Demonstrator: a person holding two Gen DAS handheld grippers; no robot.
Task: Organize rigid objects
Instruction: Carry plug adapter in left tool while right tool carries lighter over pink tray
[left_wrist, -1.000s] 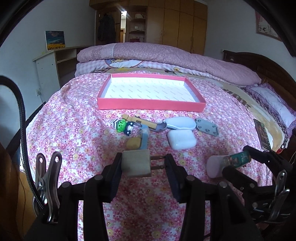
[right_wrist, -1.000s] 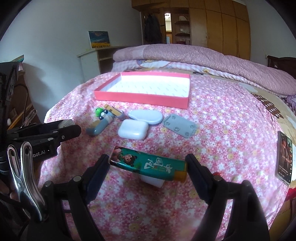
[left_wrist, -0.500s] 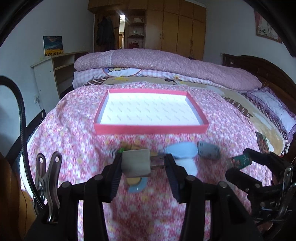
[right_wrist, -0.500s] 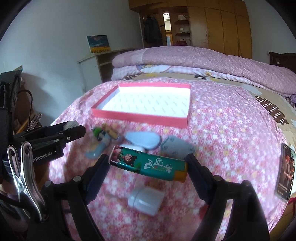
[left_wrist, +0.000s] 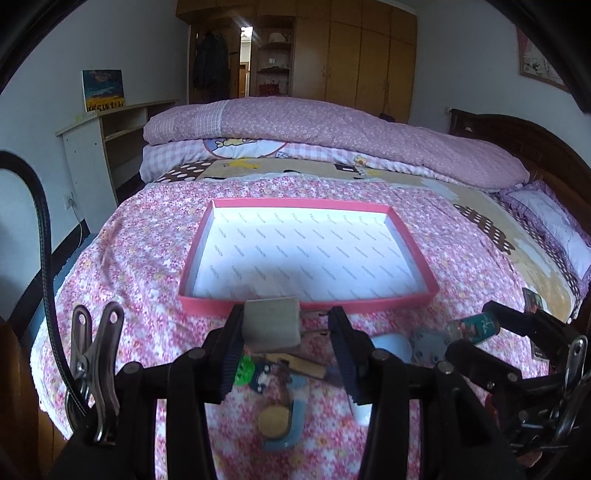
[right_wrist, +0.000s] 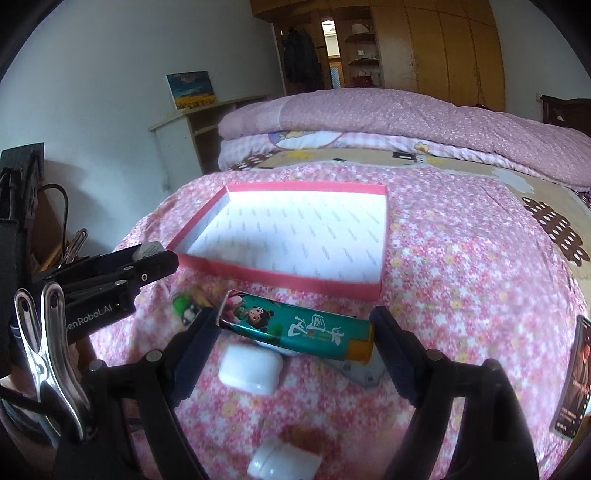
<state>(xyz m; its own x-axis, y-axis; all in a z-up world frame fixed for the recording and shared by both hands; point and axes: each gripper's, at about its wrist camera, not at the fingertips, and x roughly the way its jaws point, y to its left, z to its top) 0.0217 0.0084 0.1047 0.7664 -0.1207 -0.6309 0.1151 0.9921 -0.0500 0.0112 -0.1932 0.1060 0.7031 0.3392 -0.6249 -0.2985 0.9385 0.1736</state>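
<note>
Right now the big bed (left_wrist: 140, 258) with its pink flowery cover holds everything. On it sits the pink tray (left_wrist: 310, 305), and nothing is in it. The left tool (left_wrist: 286, 332) holds a small tan block (left_wrist: 272, 324), squeezed between its two fingers, just before the tray's near wall. The right tool (right_wrist: 295, 326) pinches a long green tube (right_wrist: 295, 325) end to end, held above the bed a little short of the tray. Under them lie a white case (right_wrist: 249, 371), a grey plate (right_wrist: 364, 373) and a green toy (right_wrist: 183, 306). The tube is only gripped by its tips, so it could swing or pop out. The block is low, so it might bump the tray wall and push the light tray away.
</note>
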